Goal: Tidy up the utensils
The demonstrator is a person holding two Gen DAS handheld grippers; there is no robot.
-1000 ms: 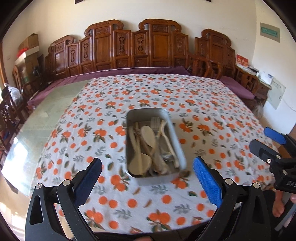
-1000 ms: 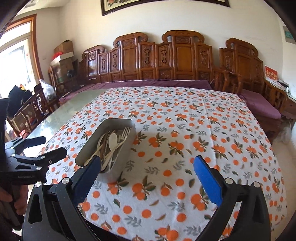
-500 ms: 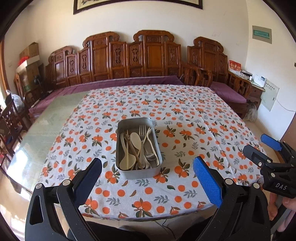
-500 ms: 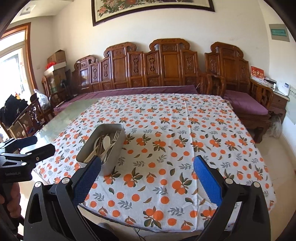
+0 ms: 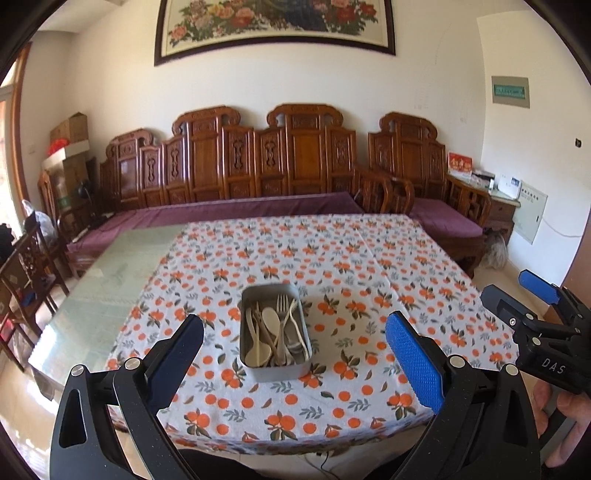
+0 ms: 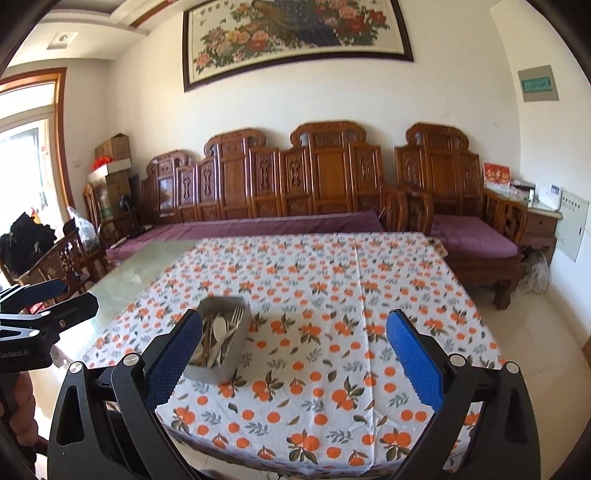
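1. Both hand-held grippers have pulled back and up from the table (image 5: 122, 280) since a second ago: the tin (image 5: 274, 367) then filled the middle of the left view and now sits small, with the table's near edge, the wall and the painting (image 5: 275, 27) in sight.
2. The carved wooden bench (image 5: 258, 162) with purple cushions runs along the far wall, behind the table.
3. The table carries a white cloth (image 5: 369, 266) printed with oranges; its left part is bare glass.
4. The left hand-held gripper (image 5: 295, 339) hangs in front of the table's near edge, its blue-padded fingers (image 5: 413, 360) spread wide and holding nothing. In the right view it shows at the left edge (image 6: 44, 299).
5. The right hand-held gripper (image 6: 293, 341) is likewise wide apart and empty, off the near edge and to the right of the tin. In the left view it appears at the right edge (image 5: 524, 295), with a hand (image 5: 569, 417) on its grip.
6. The tin (image 6: 221, 363) is a grey metal rectangle resting on the cloth near the table's near edge, left of the cloth's middle.
7. The utensils (image 5: 275, 332) lie loosely piled inside the tin: pale spoons, a fork (image 5: 282, 304) with tines pointing away, and thinner pieces I cannot tell apart.
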